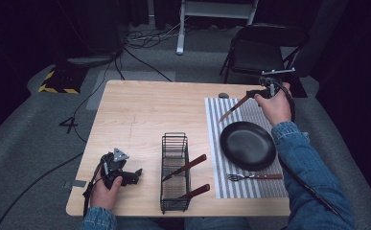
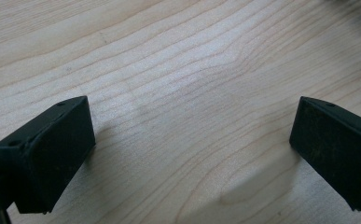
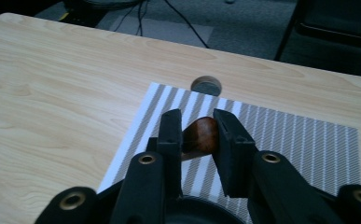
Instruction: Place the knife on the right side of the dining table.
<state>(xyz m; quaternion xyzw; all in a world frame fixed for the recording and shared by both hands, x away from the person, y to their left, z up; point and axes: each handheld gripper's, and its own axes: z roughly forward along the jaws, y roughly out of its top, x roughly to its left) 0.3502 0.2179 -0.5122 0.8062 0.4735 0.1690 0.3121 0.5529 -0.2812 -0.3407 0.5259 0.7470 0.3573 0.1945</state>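
The pale wooden desk [image 1: 140, 110] carries a grey-and-white striped rectangular placemat [image 1: 216, 115] beneath the right tool [image 1: 256, 94], and a black wire rectangular basket [image 1: 174, 139] just beside the left tool [image 1: 137, 173].

Round black plate [image 1: 248, 144] rests on the striped grey-and-white placemat [image 1: 219, 184]. Black wire rack [image 1: 174, 139] stands mid-worktop [image 1: 140, 110]. Black folding chair [image 1: 260, 50] stands beyond.

Between the right gripper's [image 3: 194, 135] jaws, the wooden handle [image 3: 200, 135] hides its blade below; the plate's [image 3: 201, 217] rim is cut off beneath them.
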